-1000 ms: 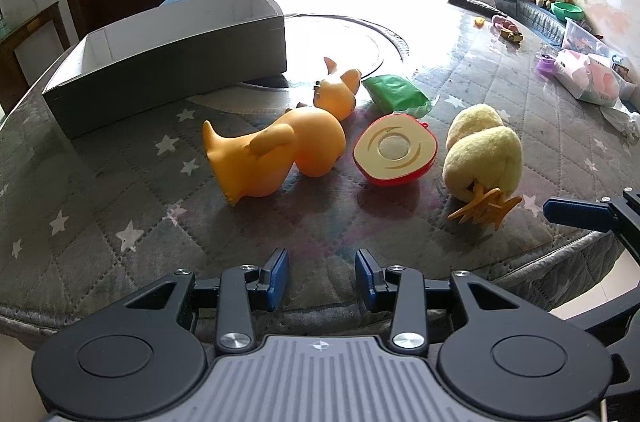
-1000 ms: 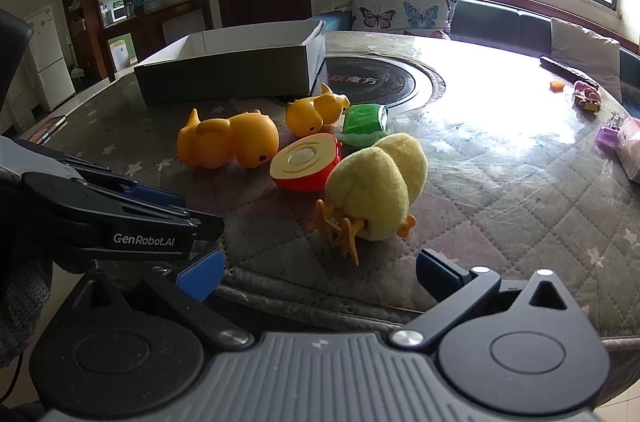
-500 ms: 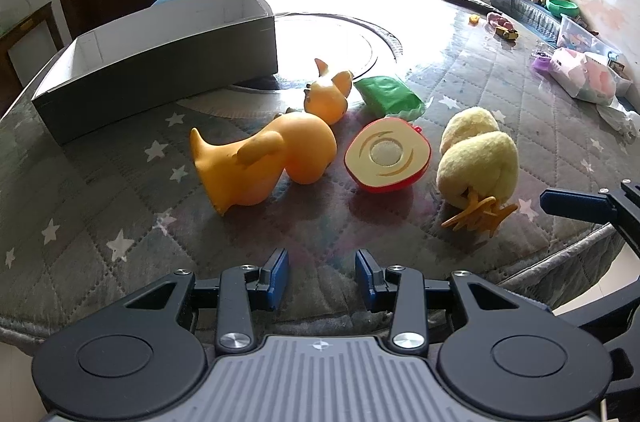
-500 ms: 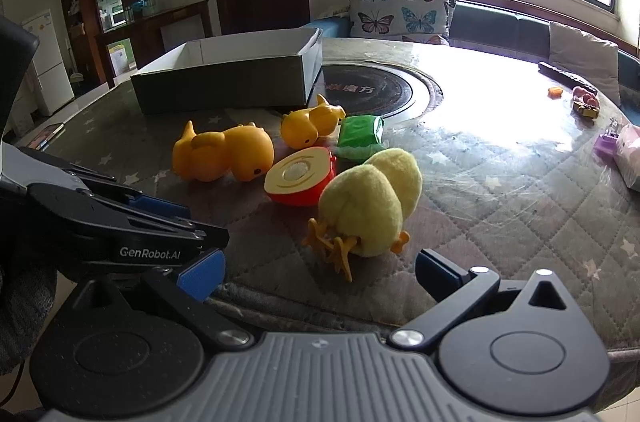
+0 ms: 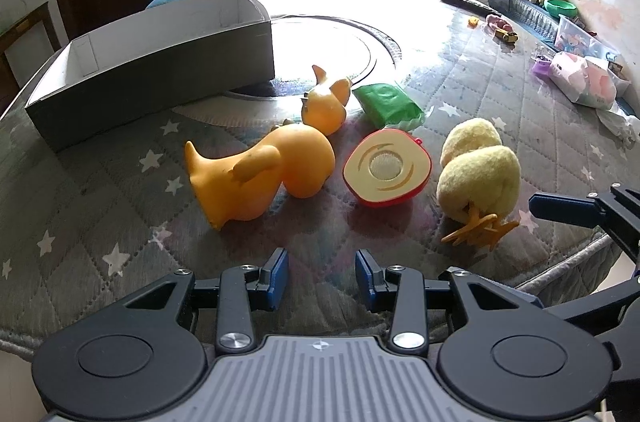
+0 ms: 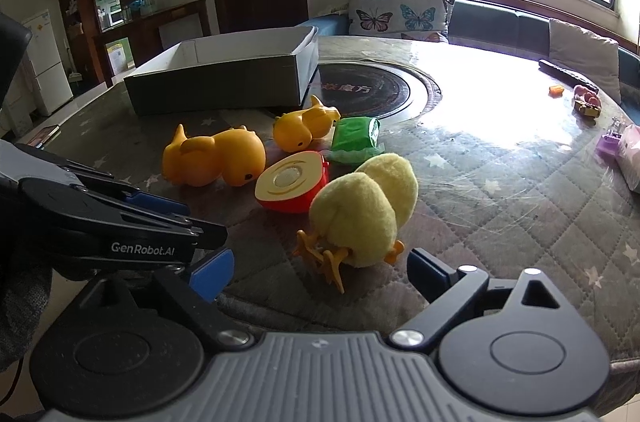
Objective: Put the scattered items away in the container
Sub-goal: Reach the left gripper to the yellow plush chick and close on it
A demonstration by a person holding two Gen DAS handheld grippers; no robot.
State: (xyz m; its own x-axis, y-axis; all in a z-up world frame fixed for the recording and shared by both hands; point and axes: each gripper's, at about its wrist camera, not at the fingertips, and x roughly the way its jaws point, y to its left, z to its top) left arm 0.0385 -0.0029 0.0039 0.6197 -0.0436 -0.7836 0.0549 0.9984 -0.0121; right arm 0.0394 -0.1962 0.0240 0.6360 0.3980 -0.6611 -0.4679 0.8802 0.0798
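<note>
Near the bench (image 5: pixel 100 206) front edge lie two orange ducks (image 5: pixel 256 174), one fluffy chick (image 6: pixel 360 210), one apple half (image 5: pixel 387 172) and one green pack (image 5: pixel 390 102), while the left gripper (image 5: pixel 321 278) and right gripper (image 6: pixel 320 270) both gape apart, holding nothing.

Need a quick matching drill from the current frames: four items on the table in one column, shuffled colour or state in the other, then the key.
Items
1. large rubber duck
2. plush chick
3. toy apple half
4. grey box

Descriptions
A. cut face up, red skin
B. open-topped, nothing visible inside
C. orange, lying on its side
D. pale yellow and fuzzy, orange feet toward the right gripper

Pairs: 1-C, 2-D, 3-A, 4-B
</note>
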